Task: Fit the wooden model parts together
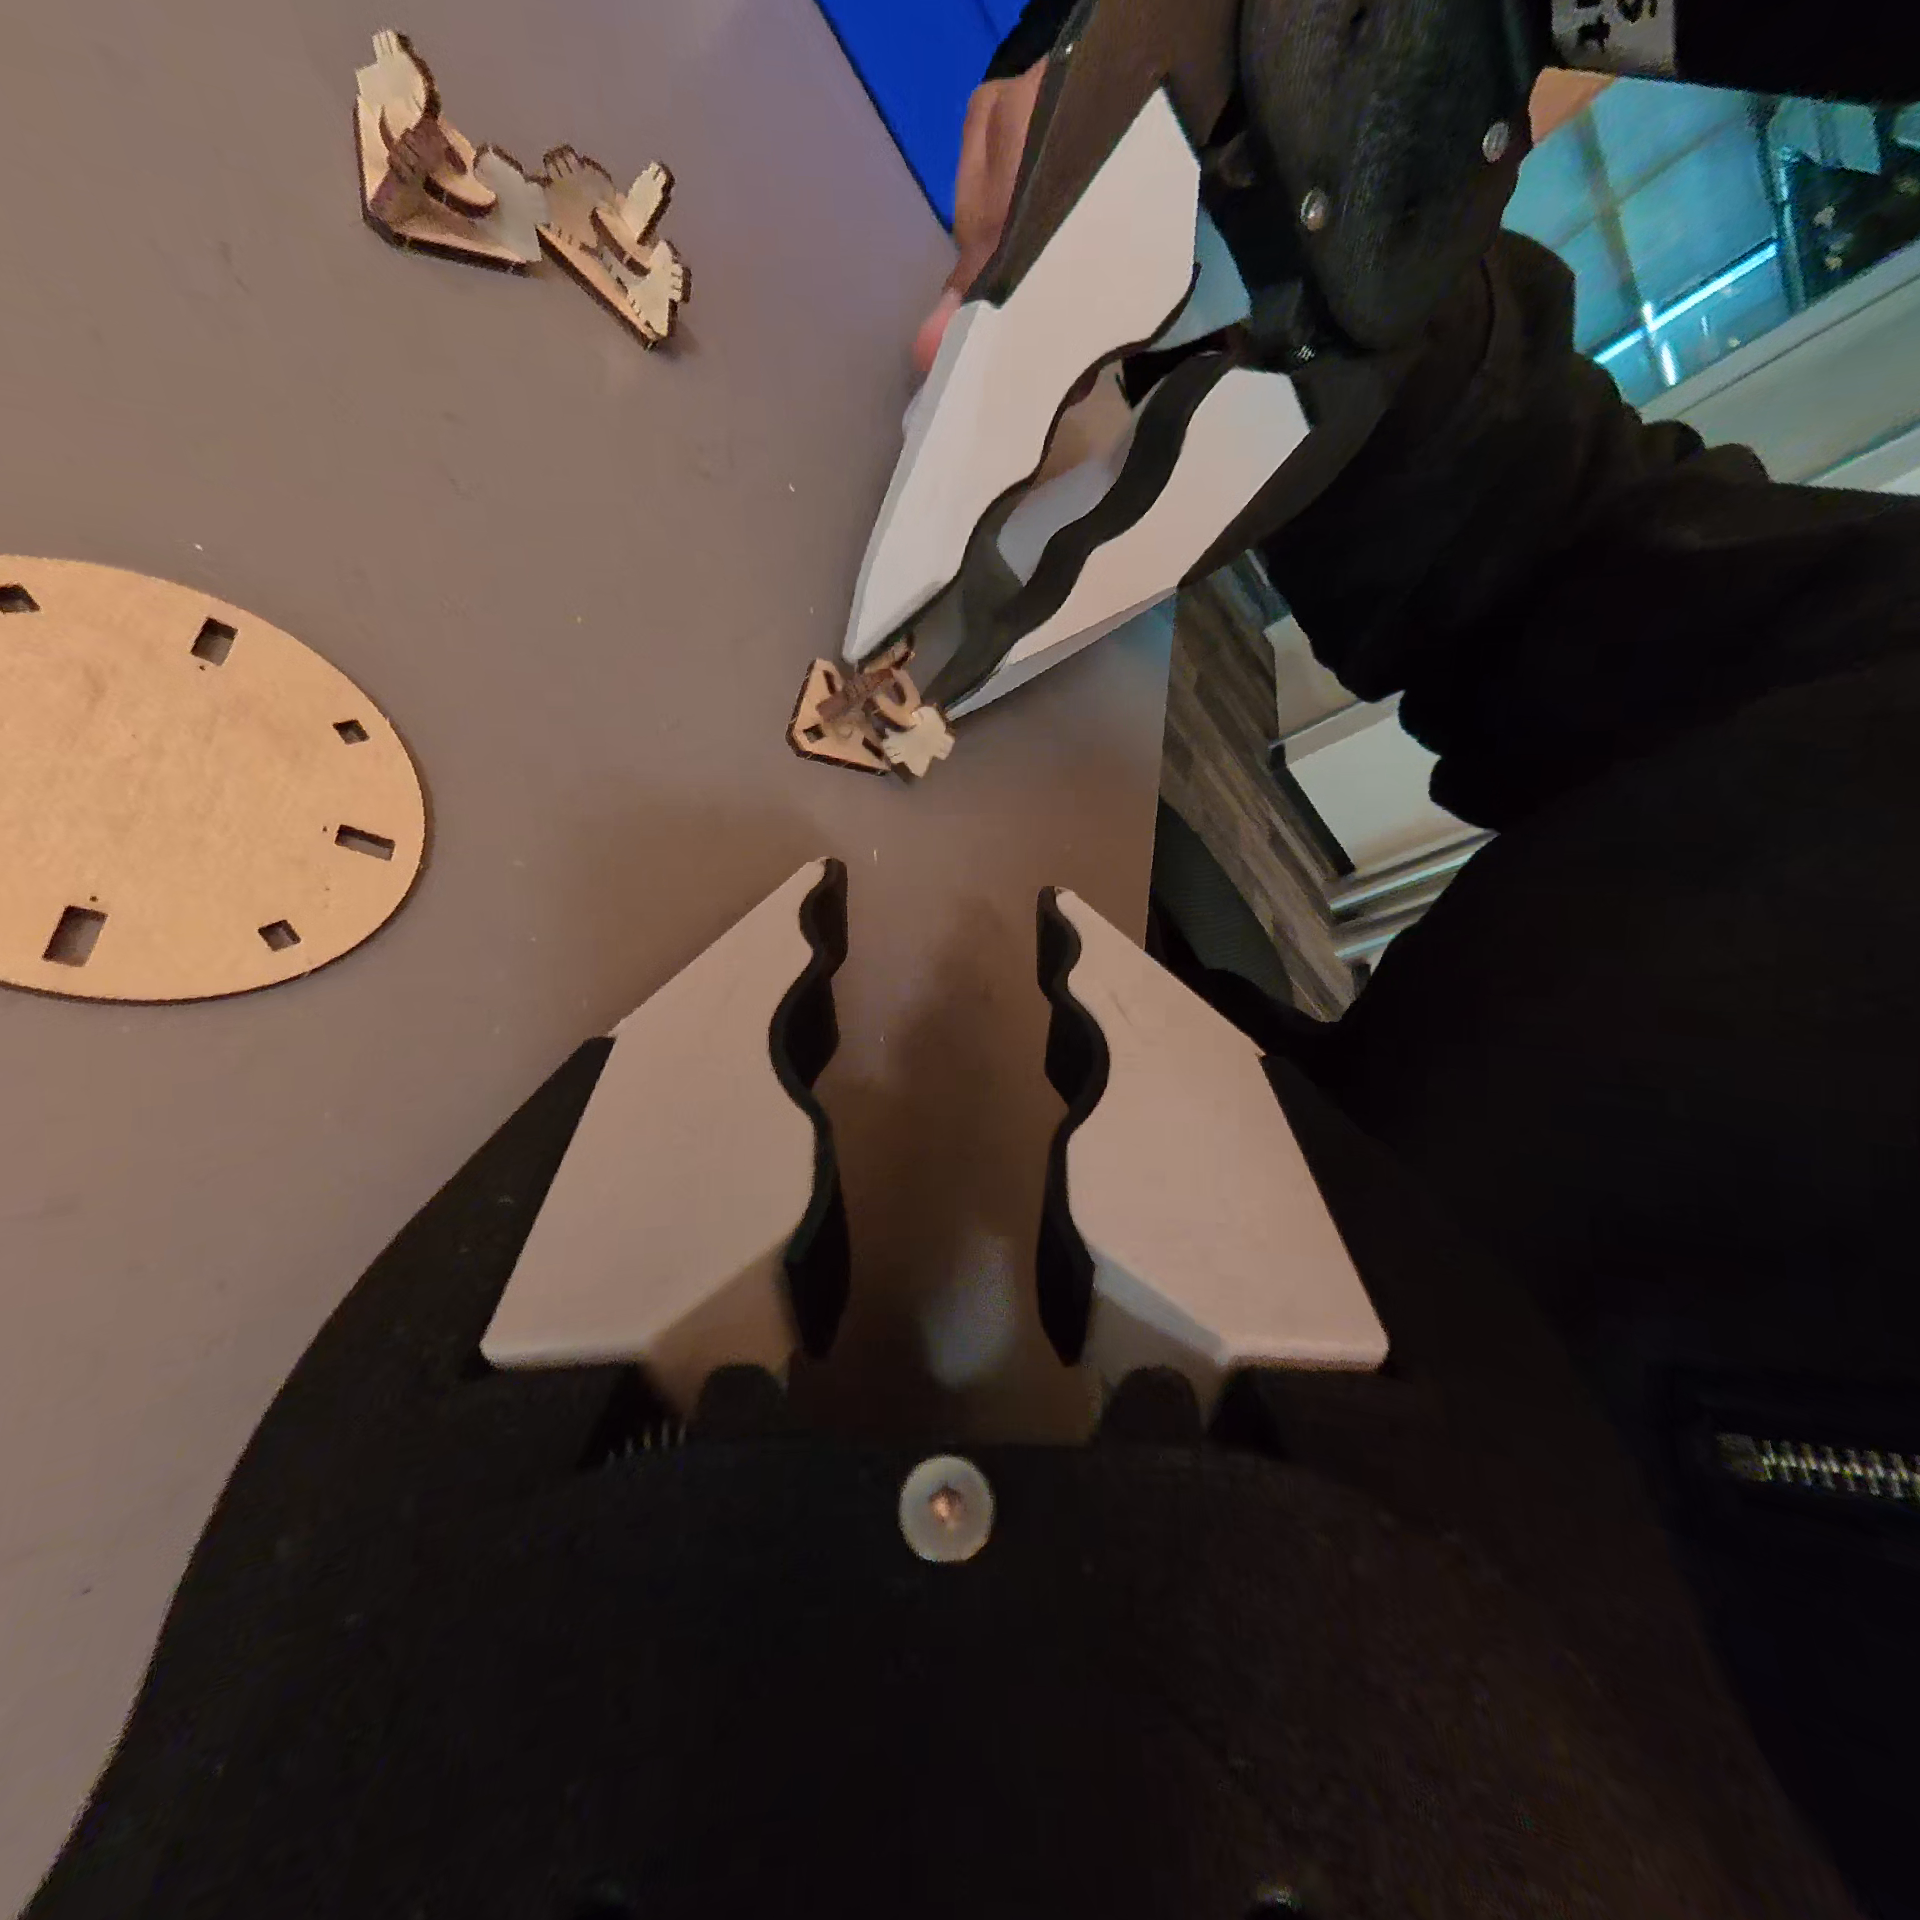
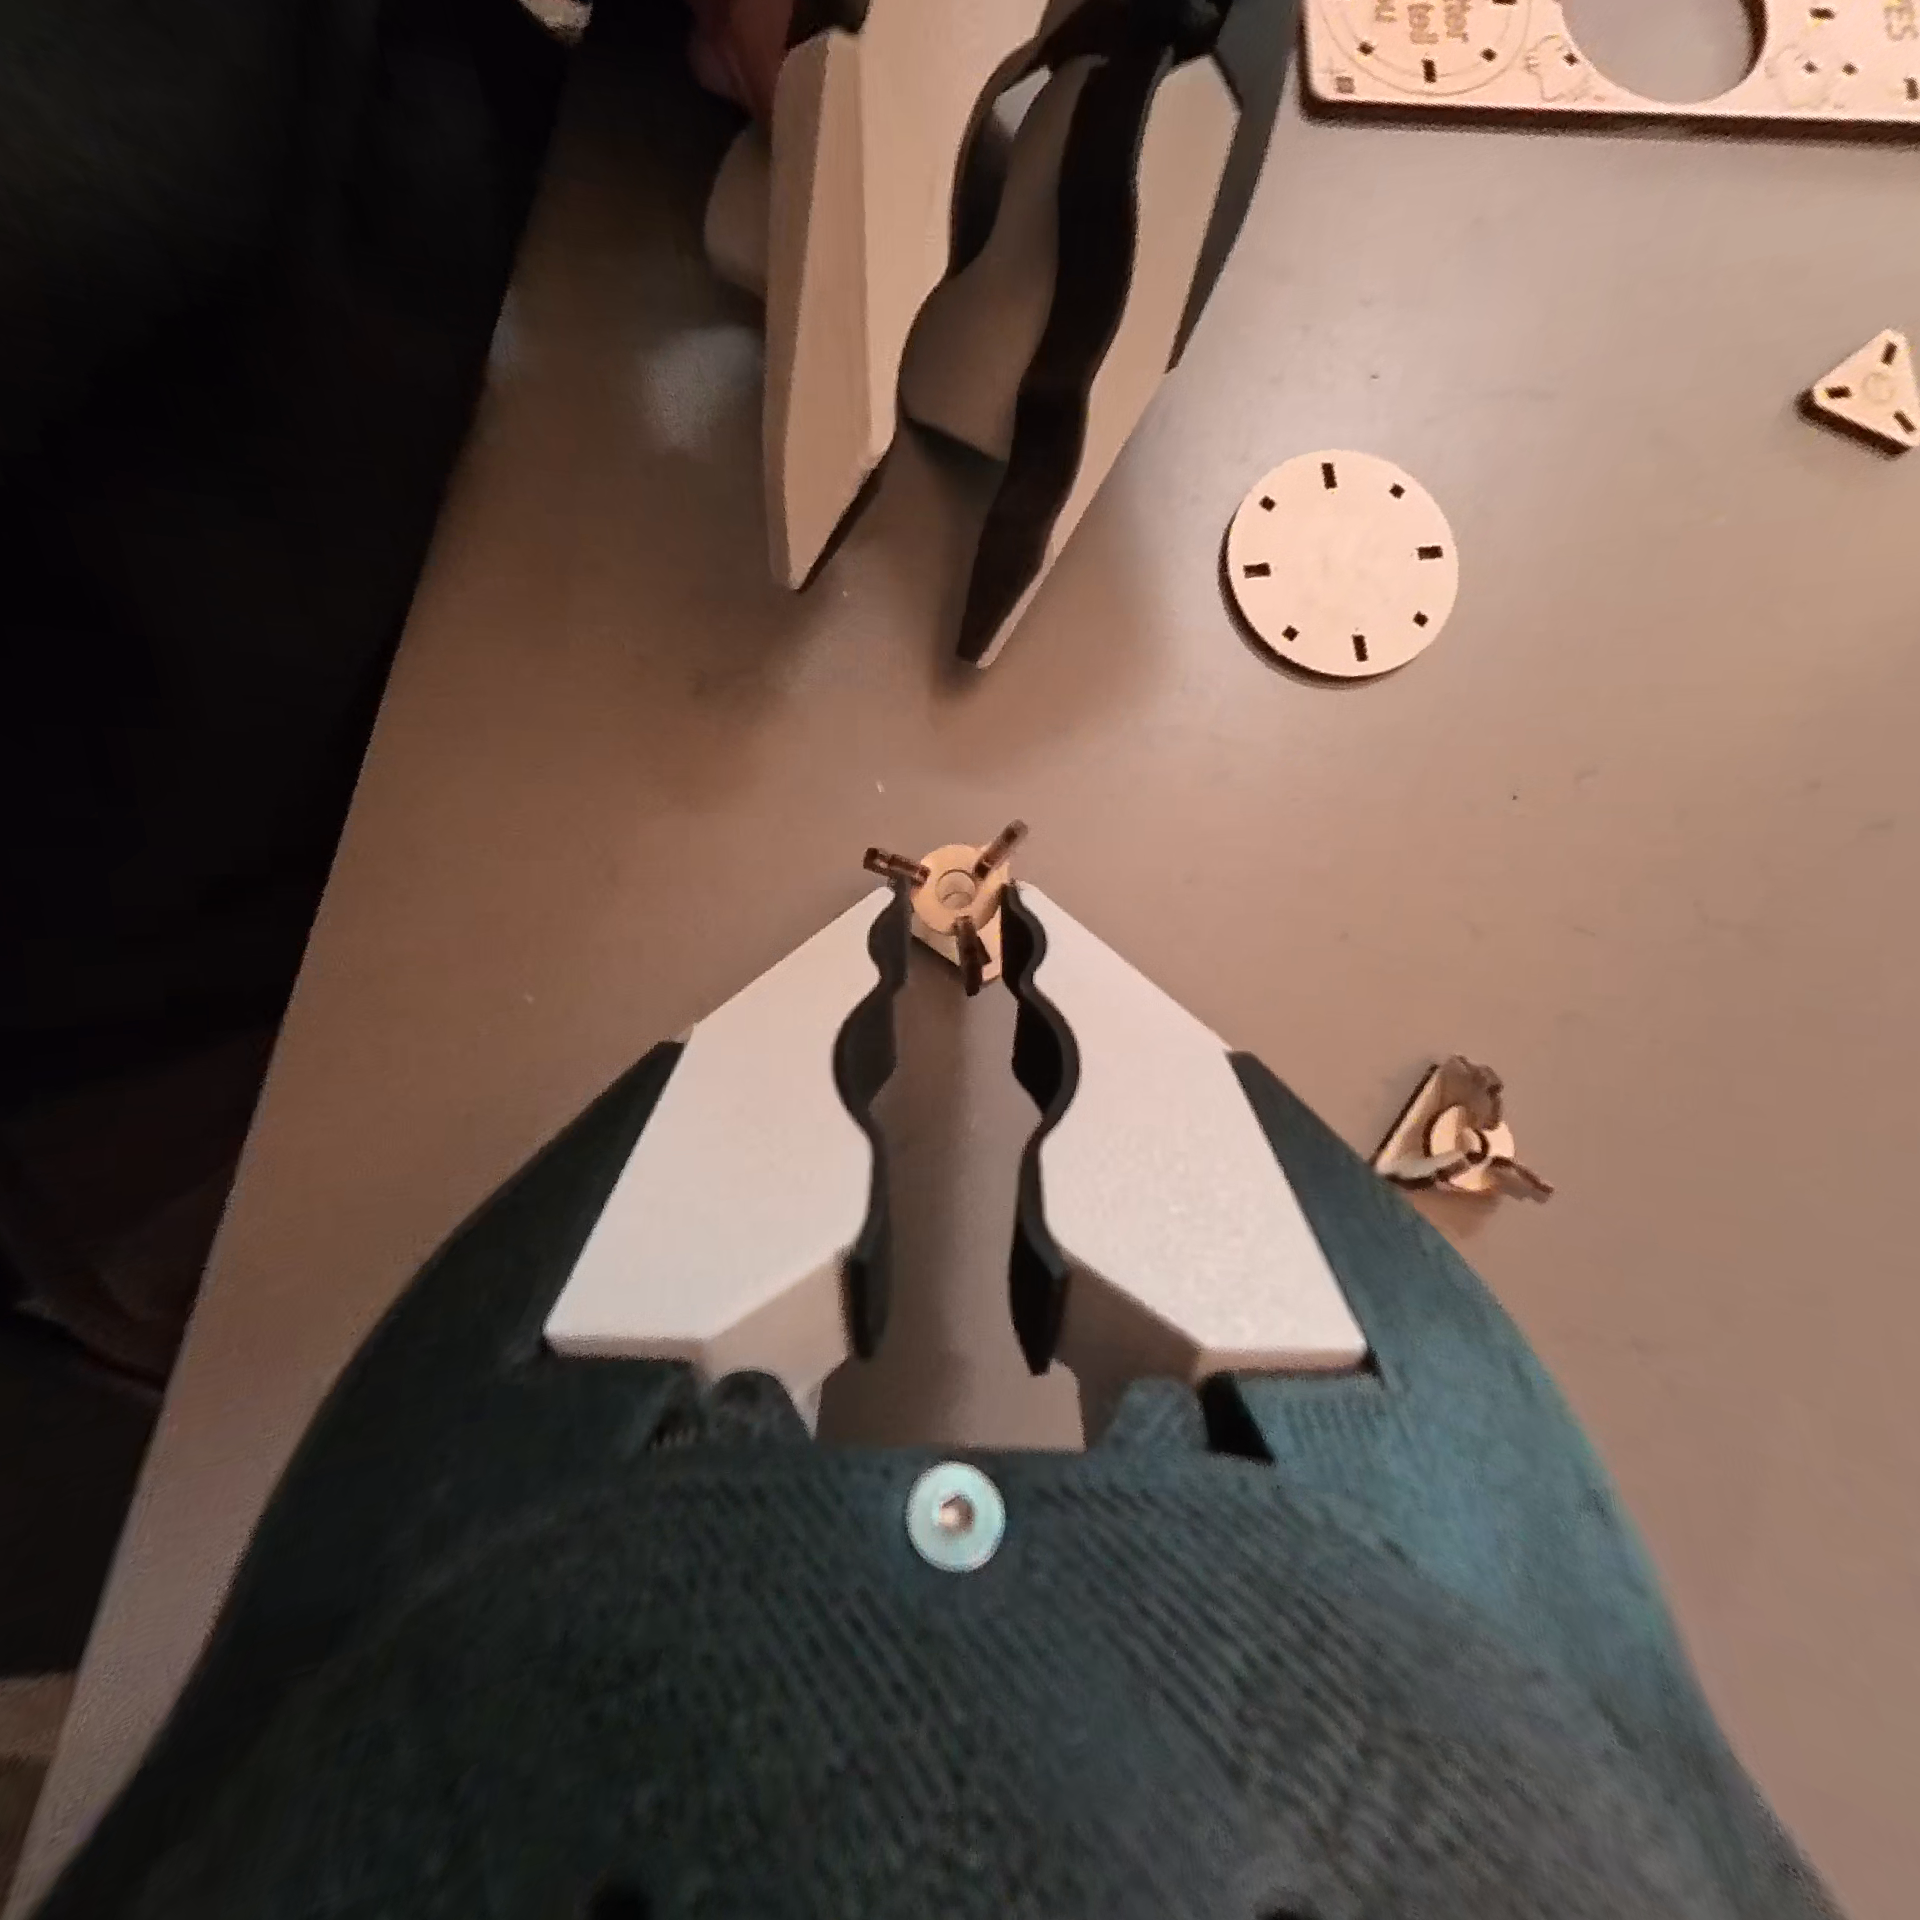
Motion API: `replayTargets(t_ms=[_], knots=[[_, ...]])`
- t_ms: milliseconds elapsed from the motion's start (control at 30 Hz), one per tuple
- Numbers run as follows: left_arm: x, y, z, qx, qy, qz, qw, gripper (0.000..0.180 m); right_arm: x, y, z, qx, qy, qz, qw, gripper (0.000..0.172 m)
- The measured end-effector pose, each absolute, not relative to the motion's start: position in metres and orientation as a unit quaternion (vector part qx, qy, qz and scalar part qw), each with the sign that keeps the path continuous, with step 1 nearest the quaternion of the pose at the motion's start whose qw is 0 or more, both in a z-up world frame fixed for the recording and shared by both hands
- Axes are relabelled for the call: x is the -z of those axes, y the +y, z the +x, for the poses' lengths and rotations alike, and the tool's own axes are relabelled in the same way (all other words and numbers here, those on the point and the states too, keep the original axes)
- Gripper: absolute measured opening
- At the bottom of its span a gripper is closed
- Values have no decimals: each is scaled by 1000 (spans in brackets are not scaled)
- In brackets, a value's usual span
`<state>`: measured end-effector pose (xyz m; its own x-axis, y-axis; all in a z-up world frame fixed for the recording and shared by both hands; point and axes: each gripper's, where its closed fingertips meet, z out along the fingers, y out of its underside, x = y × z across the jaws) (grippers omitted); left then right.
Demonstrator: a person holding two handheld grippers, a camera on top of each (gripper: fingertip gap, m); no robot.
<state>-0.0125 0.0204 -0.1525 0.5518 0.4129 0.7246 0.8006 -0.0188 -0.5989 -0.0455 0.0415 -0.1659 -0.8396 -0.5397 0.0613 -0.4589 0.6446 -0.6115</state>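
The right gripper [image 2: 954, 902] is pinched on a small wooden assembly [image 2: 958, 906], a pale hub on a triangular plate with three dark spokes; it sits at centre frame in the right wrist view, and the left wrist view shows it low on the table [image 1: 623, 540], right of centre, near the table's edge. Both pads appear to meet the hub at the extreme tips only, with the wavy recesses behind them bare; a hold this far forward is judged to leave little margin, so the pads are best kept bearing on the hub and off the thin spokes, which look fragile. The left gripper [image 1: 940, 878] stands spread with nothing between its fingers, apart from the assembly and above bare table. A slotted wooden disc [image 1: 187, 779] lies at the left edge of the left wrist view, well apart from both grippers; two more assemblies [image 1: 520, 197] lie touching at upper left. The right wrist view adds a cut-out wooden sheet [image 2: 1558, 94] along the top edge, a bare triangular plate [image 2: 1870, 405] at the right edge, and another assembly [image 2: 1455, 1143] just right of the right gripper's body. The table is matt grey-brown, lightly scuffed; beyond it a blue panel [image 1: 914, 94] and glazed ledges [image 1: 1714, 270] show; a dark sleeve [image 1: 1558, 623] fills the right side.
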Motion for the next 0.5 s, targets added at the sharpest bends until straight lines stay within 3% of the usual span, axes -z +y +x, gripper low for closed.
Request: replayTargets(t_ms=[500], knots=[[161, 21, -22, 95, -481, -701, 518, 36, 166, 41, -48, 301, 865, -389, 100, 15]])
